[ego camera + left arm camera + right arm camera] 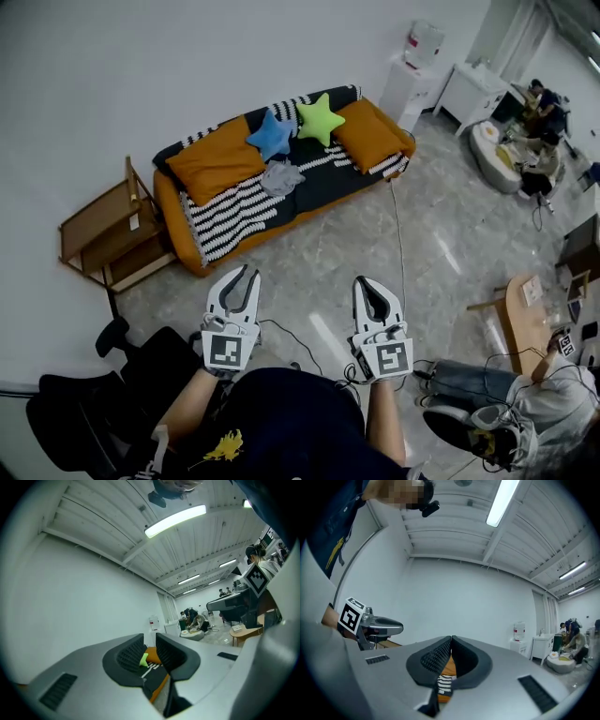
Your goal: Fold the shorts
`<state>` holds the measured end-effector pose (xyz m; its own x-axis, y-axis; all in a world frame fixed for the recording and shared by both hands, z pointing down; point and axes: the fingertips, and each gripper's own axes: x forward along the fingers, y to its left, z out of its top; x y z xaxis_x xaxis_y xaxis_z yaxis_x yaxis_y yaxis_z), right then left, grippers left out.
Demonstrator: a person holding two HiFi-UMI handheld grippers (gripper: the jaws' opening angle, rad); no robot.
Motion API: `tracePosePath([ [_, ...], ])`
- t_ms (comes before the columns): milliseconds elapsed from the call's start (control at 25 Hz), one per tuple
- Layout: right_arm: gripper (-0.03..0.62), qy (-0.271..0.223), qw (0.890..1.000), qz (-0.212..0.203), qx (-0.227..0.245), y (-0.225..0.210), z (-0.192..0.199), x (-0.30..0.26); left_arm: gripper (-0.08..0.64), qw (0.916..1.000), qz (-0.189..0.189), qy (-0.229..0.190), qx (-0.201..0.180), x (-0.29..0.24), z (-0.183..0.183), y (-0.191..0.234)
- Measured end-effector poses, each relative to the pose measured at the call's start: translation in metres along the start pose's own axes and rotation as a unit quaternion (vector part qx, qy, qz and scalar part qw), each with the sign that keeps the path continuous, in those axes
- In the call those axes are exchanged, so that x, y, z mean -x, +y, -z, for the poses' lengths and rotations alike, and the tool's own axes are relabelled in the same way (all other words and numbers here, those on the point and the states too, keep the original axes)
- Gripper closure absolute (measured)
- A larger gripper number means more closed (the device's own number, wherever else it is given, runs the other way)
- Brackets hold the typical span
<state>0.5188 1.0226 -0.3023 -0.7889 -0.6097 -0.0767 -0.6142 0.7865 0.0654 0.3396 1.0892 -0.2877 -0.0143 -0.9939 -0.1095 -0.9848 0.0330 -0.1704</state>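
Shorts [281,177] on sofa [239,214], shelf [103,234] just L of it.

Open floor [328,272] reaches the sofa [330,184] front (star pillows [319,118] sit just behind the shorts [281,177]); a wooden shelf [103,230] flanks it.

Left gripper [150,638], lower centre: jaws slightly apart, gripping nothing. Through the gap: orange sofa [154,656], green cushion [144,658]. Ceiling light [176,521], upper centre. People [193,618], far background, right of centre.

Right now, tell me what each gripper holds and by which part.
Nothing is held. The left gripper has its jaws slightly apart, nothing between them; the right gripper has its jaws together, empty. The shorts lie untouched on the sofa.
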Motion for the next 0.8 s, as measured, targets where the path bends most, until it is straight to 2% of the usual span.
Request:
tracePosePath([
  [40,0.572,0.004,1.0,0.0,0.0,-0.003,0.003,0.004,0.454,1.0,-0.001,0.005,0.003,0.002,0.001,-0.001],
  [80,0.532,0.01,1.0,-0.002,-0.001,-0.004,0.007,0.007,0.438,0.9999,-0.001,0.009,0.008,0.003,0.002,0.0],
  [160,0.503,0.021,1.0,-0.007,-0.002,-0.006,0.012,0.01,0.375,0.9998,-0.001,0.016,0.013,0.005,0.002,0.0],
  [280,0.439,0.03,1.0,-0.01,0.003,-0.011,0.018,0.013,0.284,0.9997,0.012,0.022,0.004,0.002,0.006,-0.009],
  [440,0.344,0.049,0.999,-0.014,0.006,-0.009,0.027,0.015,0.224,0.9993,0.031,0.022,0.001,0.001,0.01,-0.018],
  [520,0.272,0.053,0.998,-0.023,0.004,-0.004,0.031,0.013,0.201,0.9991,0.036,0.02,0.013,0.003,0.01,-0.019],
  [600,0.187,0.048,0.998,-0.036,-0.009,0.0,0.032,0.009,0.174,0.998,0.041,0.023,0.043,0.004,0.011,-0.02],
  [720,0.0,0.043,0.997,-0.058,-0.022,0.008,0.033,0.007,0.142,0.9948,0.053,0.046,0.073,0.011,0.02,-0.021],
  [800,-0.006,0.043,0.997,-0.059,-0.011,0.009,0.035,0.005,0.137,0.9951,0.051,0.053,0.067,0.012,0.024,-0.021],
])
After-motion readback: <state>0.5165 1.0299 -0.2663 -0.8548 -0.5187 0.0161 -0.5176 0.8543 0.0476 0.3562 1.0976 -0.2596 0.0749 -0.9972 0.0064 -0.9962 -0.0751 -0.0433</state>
